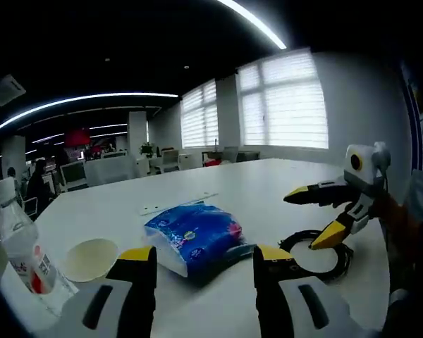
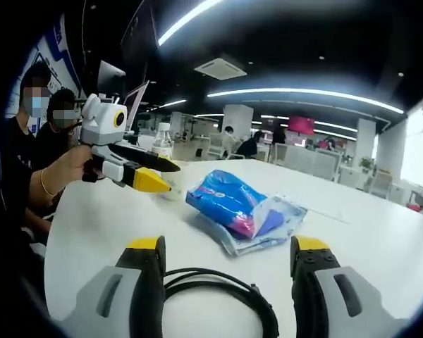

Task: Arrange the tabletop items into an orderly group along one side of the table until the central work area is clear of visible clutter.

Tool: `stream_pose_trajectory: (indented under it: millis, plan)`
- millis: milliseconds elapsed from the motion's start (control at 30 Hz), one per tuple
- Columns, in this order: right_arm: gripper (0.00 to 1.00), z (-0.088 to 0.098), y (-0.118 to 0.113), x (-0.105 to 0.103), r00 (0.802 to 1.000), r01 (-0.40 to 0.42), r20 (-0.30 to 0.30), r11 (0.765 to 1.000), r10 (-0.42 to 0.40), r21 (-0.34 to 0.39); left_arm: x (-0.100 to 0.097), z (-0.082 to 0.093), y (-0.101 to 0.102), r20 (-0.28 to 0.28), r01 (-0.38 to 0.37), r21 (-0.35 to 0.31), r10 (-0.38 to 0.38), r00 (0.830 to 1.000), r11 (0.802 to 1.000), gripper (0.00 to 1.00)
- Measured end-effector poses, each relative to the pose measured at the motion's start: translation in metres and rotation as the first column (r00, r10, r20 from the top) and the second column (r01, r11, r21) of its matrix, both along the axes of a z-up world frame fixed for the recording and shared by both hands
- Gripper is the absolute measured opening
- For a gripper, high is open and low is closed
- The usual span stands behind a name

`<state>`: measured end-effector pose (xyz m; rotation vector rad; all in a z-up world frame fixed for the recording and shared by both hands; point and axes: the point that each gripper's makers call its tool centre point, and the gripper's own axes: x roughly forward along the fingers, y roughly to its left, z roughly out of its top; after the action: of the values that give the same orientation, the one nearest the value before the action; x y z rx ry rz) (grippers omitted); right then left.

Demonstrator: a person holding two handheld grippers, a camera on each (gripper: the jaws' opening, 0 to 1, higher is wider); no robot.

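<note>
In the left gripper view, the left gripper (image 1: 204,264) rises from the near edge with its yellow-tipped grey jaws spread wide and nothing between them. Just beyond the jaws, on the white surface (image 1: 268,190), lies a blue plastic pack of tissues with pink print (image 1: 194,236). To its left stands a cream paper cup (image 1: 89,259), and at the far left edge a clear plastic water bottle with a white cap and red label (image 1: 21,246). A thin white strip (image 1: 178,203) lies flat just beyond the pack. To the right, a coiled black cable (image 1: 317,257) rests on the surface.

The right gripper (image 1: 323,217) comes in from the right, hovering above that coil with its yellow-tipped jaws parted and empty.

In the right gripper view, the same right gripper (image 2: 225,257) shows its jaws wide, with the black cable (image 2: 225,296) looping on the surface between and just ahead of them. The blue pack (image 2: 240,208) lies farther on, near the middle. The left gripper (image 2: 151,172) enters from the left, held in a person's hand (image 2: 67,165), its jaws apart above the surface, near the bottle (image 2: 162,141).
</note>
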<state>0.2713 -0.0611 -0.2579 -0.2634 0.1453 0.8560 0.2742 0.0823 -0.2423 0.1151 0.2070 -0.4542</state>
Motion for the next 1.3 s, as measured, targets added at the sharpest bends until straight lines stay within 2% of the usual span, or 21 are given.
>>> stream_pose_trajectory:
  millis: [200, 367, 467, 633, 767, 933, 1033, 1100, 1133, 1300]
  plan:
    - [0.68, -0.004, 0.007, 0.004, 1.000, -0.006, -0.008, 1.000, 0.005, -0.025, 0.006, 0.002, -0.002, -0.013, -0.009, -0.042, 0.008, 1.000, 0.999, 0.53]
    - [0.63, -0.001, 0.009, 0.014, 1.000, 0.015, -0.027, 1.000, -0.015, 0.003, 0.013, 0.000, -0.005, -0.005, -0.024, -0.005, 0.024, 1.000, 1.000, 0.48]
    - [0.60, 0.002, 0.009, 0.020, 0.999, 0.028, -0.023, 0.999, -0.028, 0.020, 0.016, -0.005, -0.001, -0.022, -0.047, -0.012, 0.047, 0.999, 0.999, 0.48]
    - [0.55, 0.002, 0.010, 0.029, 0.999, 0.048, -0.026, 0.998, -0.047, 0.035, 0.020, -0.005, 0.001, -0.008, -0.065, -0.019, 0.065, 0.998, 0.998, 0.46]
    - [0.50, 0.003, 0.013, 0.036, 0.998, 0.061, -0.027, 0.997, -0.060, 0.042, 0.025, -0.003, 0.002, -0.013, -0.087, -0.078, 0.086, 0.996, 0.993, 0.42]
    - [0.50, 0.003, 0.017, 0.044, 0.995, 0.084, -0.054, 0.995, -0.080, 0.057, 0.029, -0.007, 0.001, -0.059, -0.094, -0.128, 0.087, 0.994, 0.987, 0.38]
    - [0.49, 0.005, 0.020, 0.049, 0.993, 0.092, -0.087, 0.990, -0.083, 0.104, 0.032, -0.009, 0.001, -0.067, -0.103, -0.129, 0.094, 0.993, 0.986, 0.38]
    - [0.48, 0.004, 0.022, 0.053, 0.992, 0.098, -0.086, 0.990, -0.089, 0.099, 0.033, -0.011, 0.002, -0.076, -0.113, -0.117, 0.104, 0.992, 0.987, 0.38]
    - [0.47, 0.003, 0.022, 0.056, 0.991, 0.113, -0.085, 0.990, -0.105, 0.087, 0.035, -0.013, 0.006, -0.082, -0.131, -0.087, 0.124, 0.989, 0.987, 0.38]
    - [0.44, -0.002, 0.028, 0.068, 0.986, 0.142, -0.096, 0.987, -0.134, 0.076, 0.039, -0.010, 0.006, -0.065, -0.142, -0.071, 0.138, 0.988, 0.987, 0.38]
